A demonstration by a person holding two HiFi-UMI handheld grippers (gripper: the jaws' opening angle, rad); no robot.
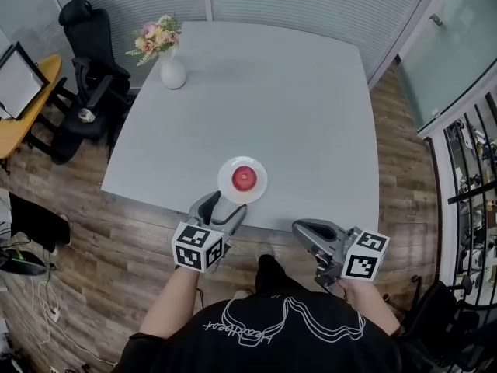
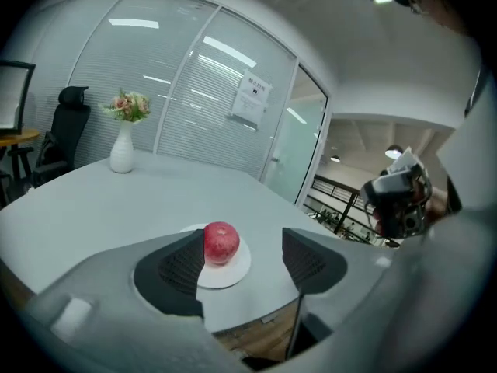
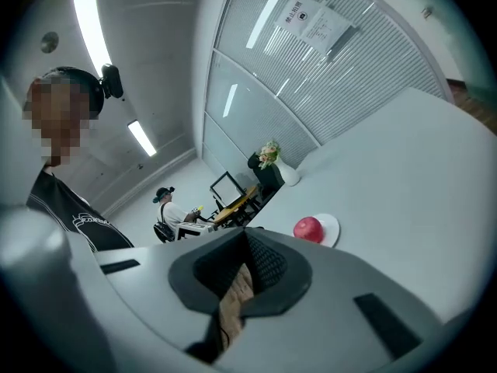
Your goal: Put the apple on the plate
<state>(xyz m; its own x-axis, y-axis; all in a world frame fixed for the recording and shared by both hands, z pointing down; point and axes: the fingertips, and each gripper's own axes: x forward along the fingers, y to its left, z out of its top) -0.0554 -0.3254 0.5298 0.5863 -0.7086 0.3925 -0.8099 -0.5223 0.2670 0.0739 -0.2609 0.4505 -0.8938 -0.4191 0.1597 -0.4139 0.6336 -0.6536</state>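
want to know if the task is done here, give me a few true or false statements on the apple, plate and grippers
The apple sits on the plate. True.
The left gripper is shut on the apple. False: its jaws stand apart, off the apple.
The vase stands right beside the plate. False: it is near the table's far corner.
The right gripper holds nothing. True.

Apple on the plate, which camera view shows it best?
The left gripper view: the apple is close and large, sitting on the white plate, its left edge just behind one jaw. The head view shows it small from above; the right gripper view shows it small and far off.
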